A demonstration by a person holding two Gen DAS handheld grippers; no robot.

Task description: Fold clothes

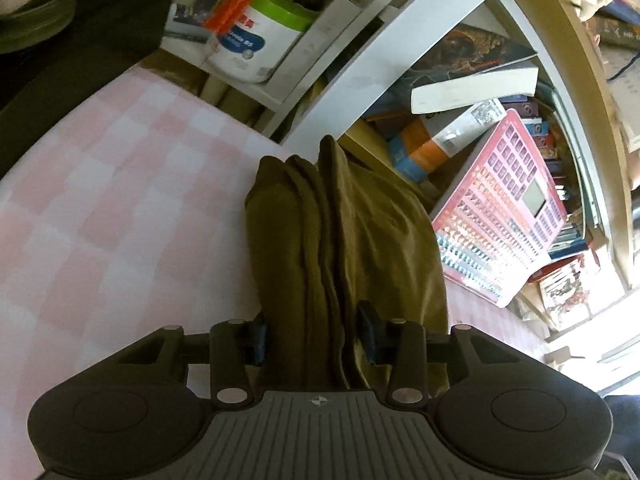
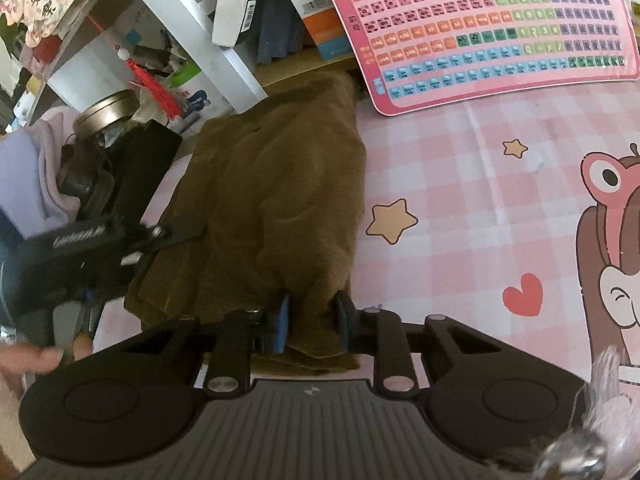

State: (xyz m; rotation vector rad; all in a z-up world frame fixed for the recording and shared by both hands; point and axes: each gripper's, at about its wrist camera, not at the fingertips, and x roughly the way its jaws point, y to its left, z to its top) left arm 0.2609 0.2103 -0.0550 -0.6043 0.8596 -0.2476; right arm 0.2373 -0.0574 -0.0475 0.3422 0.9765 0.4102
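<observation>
An olive-brown garment [image 2: 276,184] lies folded in a long stack on the pink checked cloth [image 2: 460,184]. My right gripper [image 2: 312,324] is shut on its near right edge, layers bunched between the blue pads. My left gripper [image 1: 314,338] is shut on the garment [image 1: 344,232] at its left edge, with thick folds standing between the pads. The left gripper also shows in the right wrist view [image 2: 176,236], its fingers reaching onto the garment's left side.
A pink alphabet chart [image 2: 492,28] leans at the back right, touching the cloth. A white shelf [image 1: 360,40] with books and boxes stands behind the garment. A dark box [image 2: 148,152], a round tin [image 2: 108,110] and a lilac cloth [image 2: 32,172] sit at the left.
</observation>
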